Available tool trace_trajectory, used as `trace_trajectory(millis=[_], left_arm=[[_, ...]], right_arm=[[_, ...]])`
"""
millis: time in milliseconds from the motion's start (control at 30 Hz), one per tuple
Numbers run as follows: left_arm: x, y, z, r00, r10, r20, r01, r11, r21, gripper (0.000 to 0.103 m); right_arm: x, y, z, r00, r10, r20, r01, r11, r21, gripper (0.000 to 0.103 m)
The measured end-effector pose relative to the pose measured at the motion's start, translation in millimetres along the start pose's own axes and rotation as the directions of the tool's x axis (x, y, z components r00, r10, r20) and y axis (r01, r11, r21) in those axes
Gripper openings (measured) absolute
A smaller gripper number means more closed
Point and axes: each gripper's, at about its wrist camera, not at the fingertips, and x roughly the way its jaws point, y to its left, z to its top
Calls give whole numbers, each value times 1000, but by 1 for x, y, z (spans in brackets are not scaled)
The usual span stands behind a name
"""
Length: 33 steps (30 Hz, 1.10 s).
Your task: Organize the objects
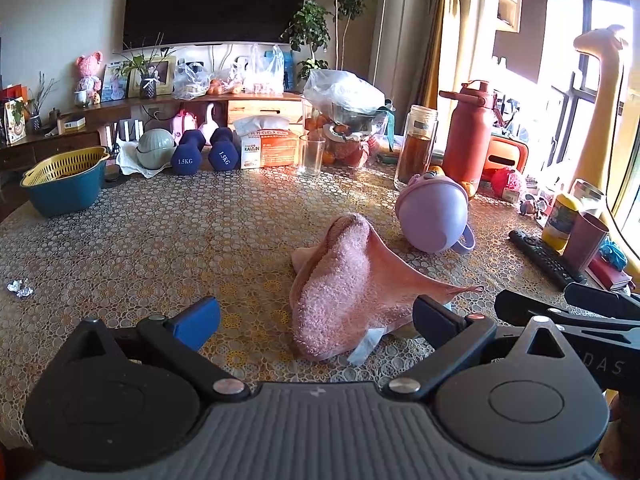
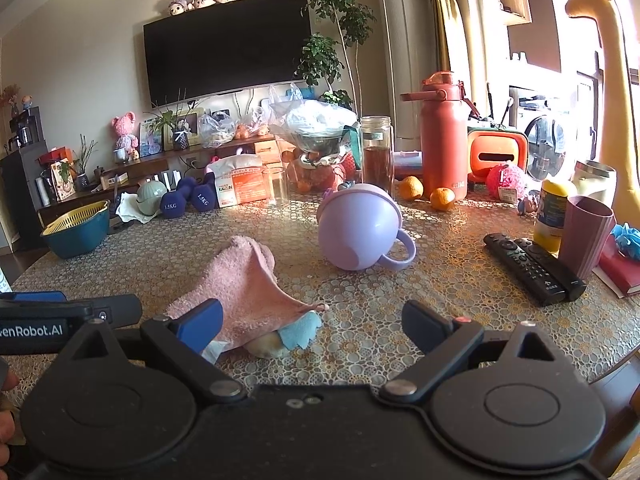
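Note:
A pink fluffy towel (image 1: 340,284) lies crumpled on the patterned table, draped over a small light object with a blue piece (image 2: 298,332) showing under its right corner. My left gripper (image 1: 316,320) is open, its fingers on either side of the towel's near end. My right gripper (image 2: 312,326) is open, just right of the towel (image 2: 240,284), low over the table. A lilac cup (image 1: 434,216) with a handle lies on its side behind the towel; it also shows in the right wrist view (image 2: 358,228).
Two black remotes (image 2: 532,268), a maroon cup (image 2: 586,236) and a yellow bottle (image 2: 554,216) stand at the right. A red flask (image 2: 444,136), a glass jar (image 2: 376,152) and two oranges (image 2: 442,198) stand behind. A blue bowl with yellow strainer (image 1: 66,184) sits far left.

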Motion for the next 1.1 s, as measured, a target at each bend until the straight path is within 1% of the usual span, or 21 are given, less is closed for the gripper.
trace_trajectory(millis=[433, 667, 800, 1033, 1100], left_arm=[[4, 5, -1, 1000, 3, -8, -3, 1000, -16, 103], [11, 8, -1, 1000, 0, -19, 0, 1000, -19, 103], [20, 7, -1, 1000, -11, -29, 11, 1000, 3, 103], [49, -3, -1, 998, -25, -66, 29, 998, 57, 103], [60, -8, 0, 996, -39, -80, 44, 997, 66, 103]], right_arm=[[8, 2, 4, 1000, 16, -1, -16, 999, -27, 96], [19, 2, 5, 999, 38, -34, -40, 999, -31, 96], [29, -4, 10, 998, 48, -48, -49, 998, -26, 96], [44, -17, 16, 999, 18, -43, -20, 998, -53, 96], [48, -22, 19, 999, 6, -39, -8, 998, -60, 96]])
